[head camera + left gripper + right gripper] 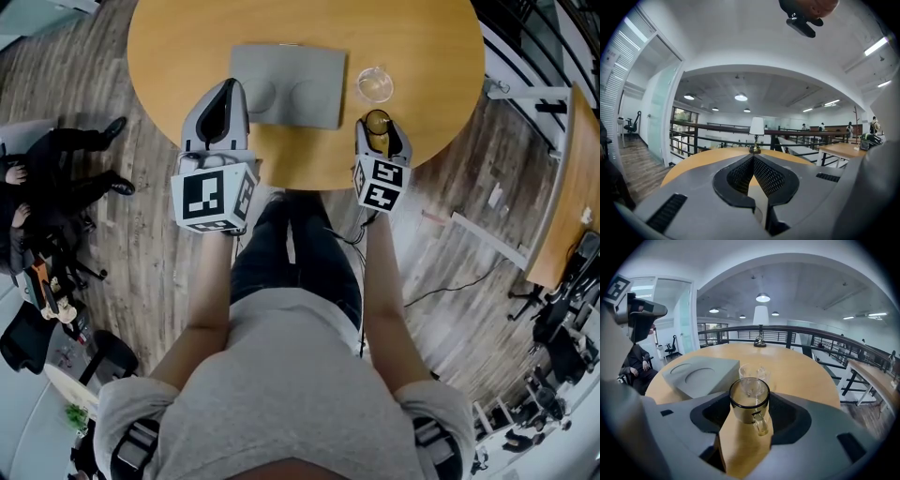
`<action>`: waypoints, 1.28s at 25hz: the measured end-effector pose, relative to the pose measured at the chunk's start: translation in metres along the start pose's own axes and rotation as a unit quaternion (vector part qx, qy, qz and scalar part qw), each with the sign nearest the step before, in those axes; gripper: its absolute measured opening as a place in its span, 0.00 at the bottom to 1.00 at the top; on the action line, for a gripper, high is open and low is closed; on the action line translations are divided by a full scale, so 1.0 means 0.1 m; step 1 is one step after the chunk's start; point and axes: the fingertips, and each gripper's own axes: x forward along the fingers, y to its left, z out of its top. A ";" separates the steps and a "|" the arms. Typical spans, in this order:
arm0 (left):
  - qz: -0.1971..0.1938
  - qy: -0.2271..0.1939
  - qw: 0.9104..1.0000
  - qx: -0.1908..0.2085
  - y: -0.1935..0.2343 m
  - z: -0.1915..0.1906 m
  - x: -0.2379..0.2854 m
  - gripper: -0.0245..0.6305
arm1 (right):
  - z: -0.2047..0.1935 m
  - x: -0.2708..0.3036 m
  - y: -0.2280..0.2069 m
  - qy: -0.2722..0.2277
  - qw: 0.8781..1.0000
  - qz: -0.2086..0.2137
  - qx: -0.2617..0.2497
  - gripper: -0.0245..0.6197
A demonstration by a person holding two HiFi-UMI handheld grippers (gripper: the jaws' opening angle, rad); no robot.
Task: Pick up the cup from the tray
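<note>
A clear glass cup with a dark rim and a handle (749, 404) stands upright between the jaws of my right gripper (749, 400), which is shut on its sides. In the head view this cup (378, 125) and the right gripper (379, 118) are over the table's near edge, right of the grey tray (286, 84). The tray (701, 376) shows two round hollows with nothing in them. My left gripper (228, 87) is at the tray's near left corner. In its own view the left gripper (753, 157) is shut, its tips meeting with nothing between them.
A second clear glass (375, 84) stands on the round wooden table (187, 47) just right of the tray, directly beyond the held cup (761, 372). A small table lamp (760, 322) is at the table's far side. A seated person (56, 178) is on the floor side at left.
</note>
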 end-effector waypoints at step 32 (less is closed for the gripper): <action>0.004 -0.002 1.000 0.010 -0.06 0.02 -0.08 0.05 | 0.28 -0.20 0.03 -0.078 0.996 0.001 0.041 0.45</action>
